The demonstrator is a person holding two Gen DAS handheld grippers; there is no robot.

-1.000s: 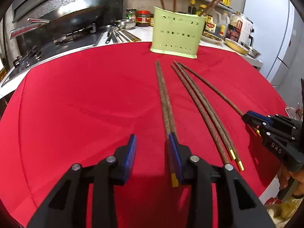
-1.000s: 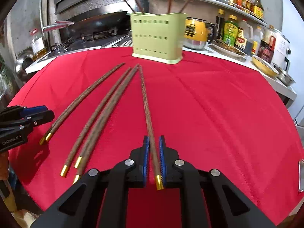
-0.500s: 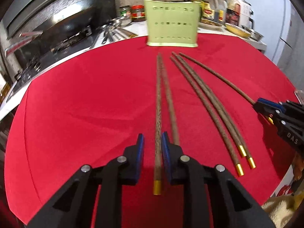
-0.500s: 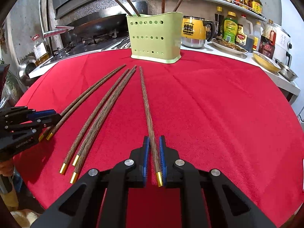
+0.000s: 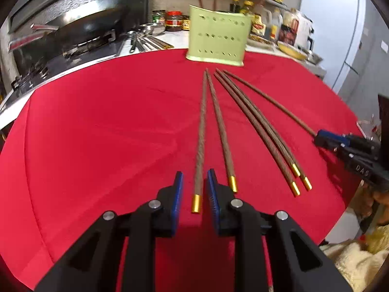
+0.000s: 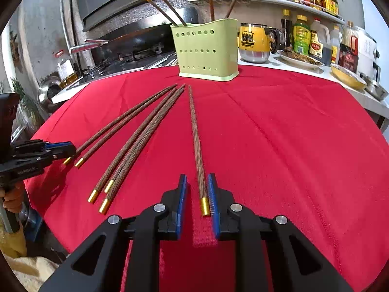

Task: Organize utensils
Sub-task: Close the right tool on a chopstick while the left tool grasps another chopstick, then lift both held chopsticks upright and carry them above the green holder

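Lying on the red cloth [image 6: 291,146] before the green holder [image 6: 206,53], one chopstick [image 6: 198,150] is straddled by the right gripper [image 6: 197,189], jaws just opening, untouched; another chopstick [image 5: 200,146] sits between the left gripper's [image 5: 194,187] parted jaws.

Chopsticks [image 6: 145,131] fanned flat on cloth [image 6: 279,146]; holder [image 6: 206,51] behind their tips; stove [image 5: 80,48] behind-left.

two black hand-held grippers with blue pads

left gripper [image 5: 194,194] and right gripper [image 6: 197,194] share angular black arms, ribbed blue pads [image 5: 177,194] and round silver screws [image 6: 235,207]; white lettering marks the side of each body.
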